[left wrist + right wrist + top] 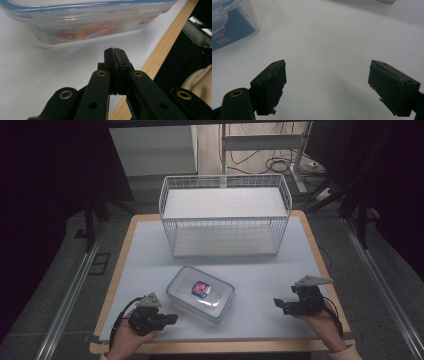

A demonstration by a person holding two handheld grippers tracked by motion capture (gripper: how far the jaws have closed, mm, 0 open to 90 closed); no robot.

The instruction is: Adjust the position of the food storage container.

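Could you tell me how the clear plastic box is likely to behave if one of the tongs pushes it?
The box lies low and flat on the table, so it would probably slide, not tip. Its hard, glossy walls look stiff and perhaps slippery. Apart from printed cards it seems nearly empty, so likely light.

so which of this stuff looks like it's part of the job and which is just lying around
Likely part of the job:
- clear lidded container
- white wire basket
- left gripper, jaws shut
- right gripper, jaws open

Just lying about:
- cables on the floor
- metal frame legs behind the table
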